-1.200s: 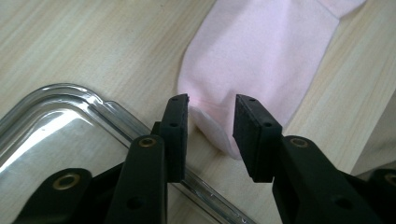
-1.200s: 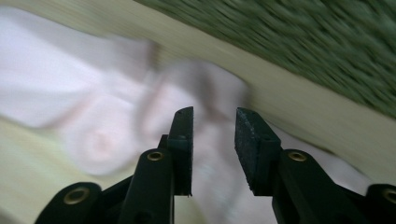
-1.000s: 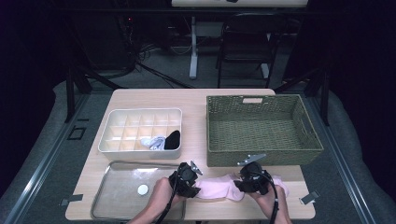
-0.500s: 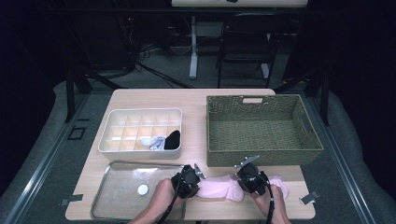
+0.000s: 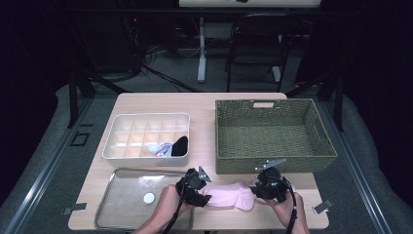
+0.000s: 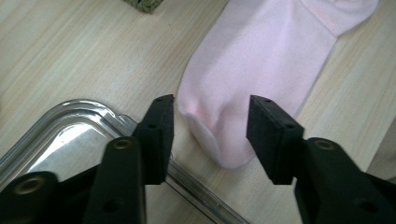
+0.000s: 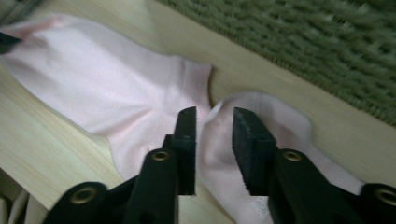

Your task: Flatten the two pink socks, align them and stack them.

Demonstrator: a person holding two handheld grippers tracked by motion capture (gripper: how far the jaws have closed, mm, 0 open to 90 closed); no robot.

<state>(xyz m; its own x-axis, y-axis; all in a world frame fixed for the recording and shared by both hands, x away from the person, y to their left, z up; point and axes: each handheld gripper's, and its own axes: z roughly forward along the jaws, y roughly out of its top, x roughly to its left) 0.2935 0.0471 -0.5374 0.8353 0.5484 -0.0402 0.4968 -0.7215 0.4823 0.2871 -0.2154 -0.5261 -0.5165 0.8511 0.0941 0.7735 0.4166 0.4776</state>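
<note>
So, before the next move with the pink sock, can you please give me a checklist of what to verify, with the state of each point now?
1. Pale pink cotton sock lies flat on the light wooden table: ok.
2. Left gripper jaws open around the sock's toe, having just been opening: ok.
3. Right gripper jaws, having just been opening, stand apart over the sock's other end: ok.
4. Either gripper holding the sock: not ok.
5. Sock clear of the clear plastic tray: ok.
6. Green woven basket has room inside: ok.
</note>
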